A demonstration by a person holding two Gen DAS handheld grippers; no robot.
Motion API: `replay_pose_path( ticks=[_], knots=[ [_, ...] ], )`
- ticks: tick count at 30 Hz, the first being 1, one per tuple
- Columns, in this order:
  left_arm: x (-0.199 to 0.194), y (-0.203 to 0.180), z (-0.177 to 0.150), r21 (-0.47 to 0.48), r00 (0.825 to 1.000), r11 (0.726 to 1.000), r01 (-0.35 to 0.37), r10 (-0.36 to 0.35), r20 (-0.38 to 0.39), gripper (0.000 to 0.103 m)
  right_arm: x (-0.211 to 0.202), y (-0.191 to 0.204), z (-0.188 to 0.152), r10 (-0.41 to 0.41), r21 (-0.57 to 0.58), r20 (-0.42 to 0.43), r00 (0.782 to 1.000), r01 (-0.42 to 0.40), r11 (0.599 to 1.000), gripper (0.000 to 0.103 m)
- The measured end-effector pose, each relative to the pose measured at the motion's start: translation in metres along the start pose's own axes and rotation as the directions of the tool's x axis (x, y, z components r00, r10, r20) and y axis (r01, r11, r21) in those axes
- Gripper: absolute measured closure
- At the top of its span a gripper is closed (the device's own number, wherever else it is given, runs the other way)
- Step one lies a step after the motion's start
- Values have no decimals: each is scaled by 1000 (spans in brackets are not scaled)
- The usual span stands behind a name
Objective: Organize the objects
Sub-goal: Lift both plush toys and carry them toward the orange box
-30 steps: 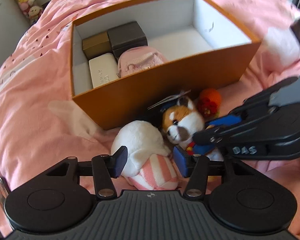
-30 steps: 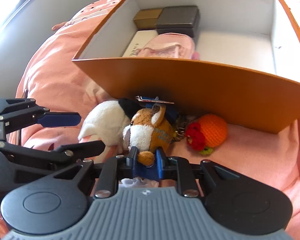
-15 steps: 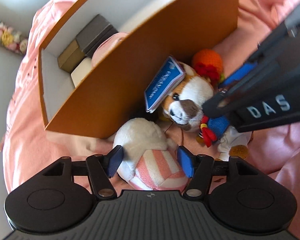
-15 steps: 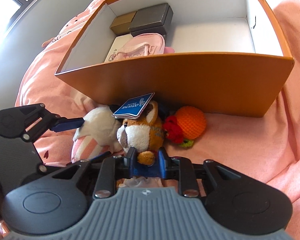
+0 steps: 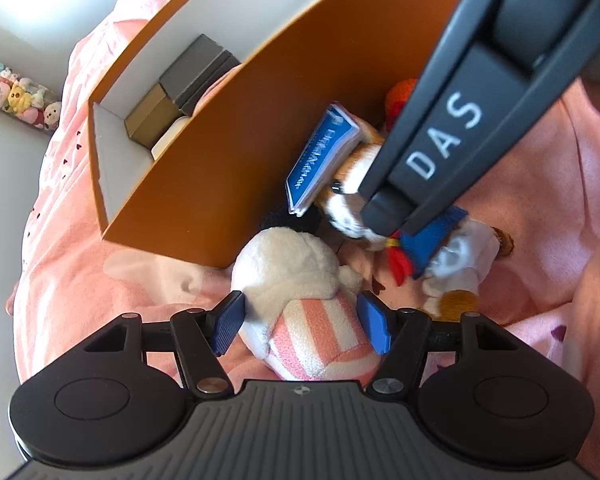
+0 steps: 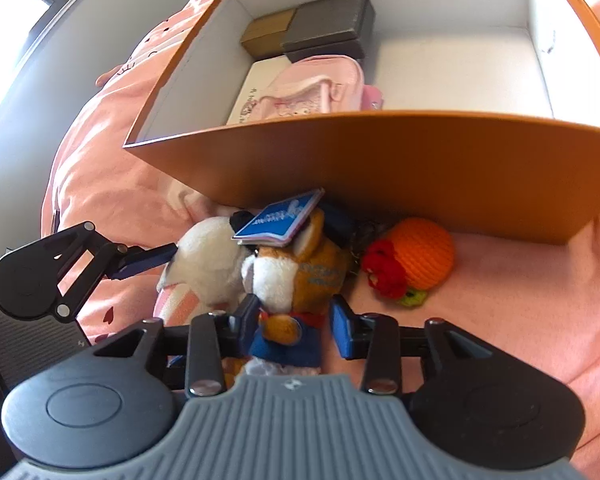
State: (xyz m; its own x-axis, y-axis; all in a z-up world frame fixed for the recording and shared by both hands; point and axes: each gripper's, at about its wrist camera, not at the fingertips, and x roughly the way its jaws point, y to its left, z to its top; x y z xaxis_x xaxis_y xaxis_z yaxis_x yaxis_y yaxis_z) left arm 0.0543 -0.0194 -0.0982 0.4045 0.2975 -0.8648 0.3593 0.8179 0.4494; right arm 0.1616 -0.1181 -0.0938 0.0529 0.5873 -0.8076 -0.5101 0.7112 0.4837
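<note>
left gripper (image 5: 300, 322) jaws spread around striped plush (image 5: 300, 300); right gripper (image 6: 294, 326) jaws just opening off dog plush (image 6: 296, 280) | risk: crowded toys snag, wrong one lifts

Dog plush (image 6: 296, 280) (tagged) between parted jaws

White capital letters reading "DAS" are showing along the dark arm of the right tongs (image 5: 416, 240) in the left wrist view. A blue hang tag (image 5: 324, 160) on the dog plush (image 6: 300, 276) is carrying white lettering, but it is blurring too much to read in either view. Pale lettering is also running across the dog plush's side, too small to make out. A white box (image 6: 256, 84) inside the orange box (image 6: 420, 160) is bearing a faint printed line, unreadable.
</note>
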Motion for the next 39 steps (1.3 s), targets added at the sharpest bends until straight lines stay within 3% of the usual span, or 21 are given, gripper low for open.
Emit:
replay_pose_path(
  ticks=[8, 13, 19, 25, 28, 32, 36, 39],
  knots=[
    [4, 10, -10, -49, 999, 998, 30, -28, 43, 29, 20, 15, 10, -31, -51, -41, 999, 29, 998, 52],
    [4, 18, -15, -116, 996, 991, 60, -51, 74, 34, 19, 15, 8, -34, -36, -33, 999, 33, 999, 61],
    [-9, 39, -29, -276, 984, 951, 140, -102, 147, 39, 0, 15, 0, -48, -18, 9, 999, 48, 999, 65],
    [-23, 58, -37, -419, 969, 881, 218, -145, 199, 43, -30, 22, -6, -51, -35, 61, 997, 53, 998, 65],
    [-31, 67, -23, -459, 953, 844, 277, -179, 245, 43, -45, 26, -8, -48, -44, 87, 995, 52, 998, 65],
    [-57, 73, -32, -487, 920, 796, 360, -216, 327, 44, -64, 28, -9, -36, -34, 112, 993, 40, 999, 65],
    [-74, 81, -30, -490, 887, 766, 417, -225, 403, 45, -85, 33, -9, -34, -46, 151, 988, 41, 998, 65],
    [-83, 85, -26, -485, 870, 758, 437, -219, 442, 45, -99, 38, -8, -35, -69, 181, 983, 49, 996, 65]
  ],
)
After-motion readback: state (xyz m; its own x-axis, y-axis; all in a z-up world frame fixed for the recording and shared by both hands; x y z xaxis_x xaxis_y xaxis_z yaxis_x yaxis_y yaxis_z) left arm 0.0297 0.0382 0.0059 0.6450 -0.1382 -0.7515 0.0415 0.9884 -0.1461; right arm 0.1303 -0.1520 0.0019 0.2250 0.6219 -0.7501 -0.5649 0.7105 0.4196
